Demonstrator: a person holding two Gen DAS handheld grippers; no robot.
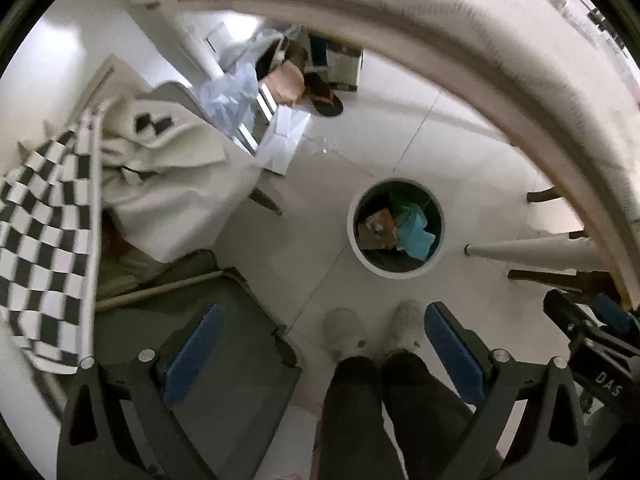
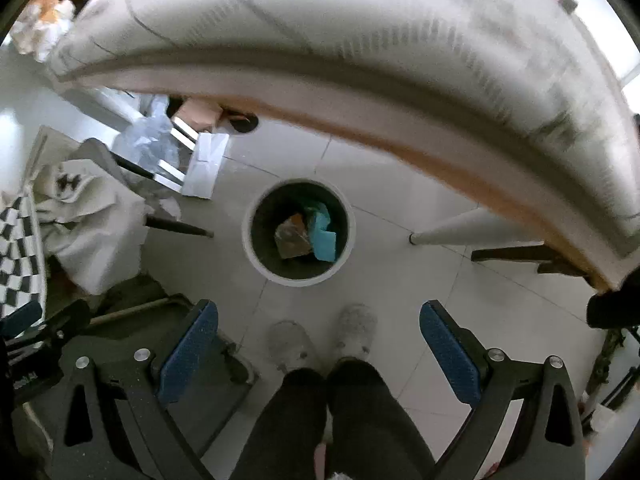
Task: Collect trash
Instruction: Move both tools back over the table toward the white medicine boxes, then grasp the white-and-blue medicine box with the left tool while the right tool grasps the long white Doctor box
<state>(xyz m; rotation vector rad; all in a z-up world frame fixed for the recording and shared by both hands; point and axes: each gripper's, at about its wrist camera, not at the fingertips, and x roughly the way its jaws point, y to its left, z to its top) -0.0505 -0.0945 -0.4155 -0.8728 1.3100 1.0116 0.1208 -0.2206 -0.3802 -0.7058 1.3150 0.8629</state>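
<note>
A round white trash bin [image 1: 356, 240] stands on the tiled floor below me; it also shows in the right wrist view [image 2: 249, 248]. Inside lie a brown wrapper [image 1: 378, 224] [image 2: 294, 238] and teal-blue trash [image 1: 416, 234] [image 2: 324, 236]. My left gripper [image 1: 320, 344] is open and empty, high above the floor, the bin ahead and slightly right. My right gripper [image 2: 316, 344] is open and empty, the bin straight ahead. The right gripper's body [image 1: 592, 340] shows at the left wrist view's right edge.
A white table edge [image 1: 460, 40] [image 2: 360, 92] curves overhead, with a table leg [image 1: 532, 252] [image 2: 452, 228]. A chair with beige cloth [image 1: 168, 168] [image 2: 88, 216] and checkered fabric [image 1: 44, 240] stands left. The person's slippers [image 1: 372, 332] [image 2: 320, 336] stand below. A white box [image 1: 284, 136] lies beyond.
</note>
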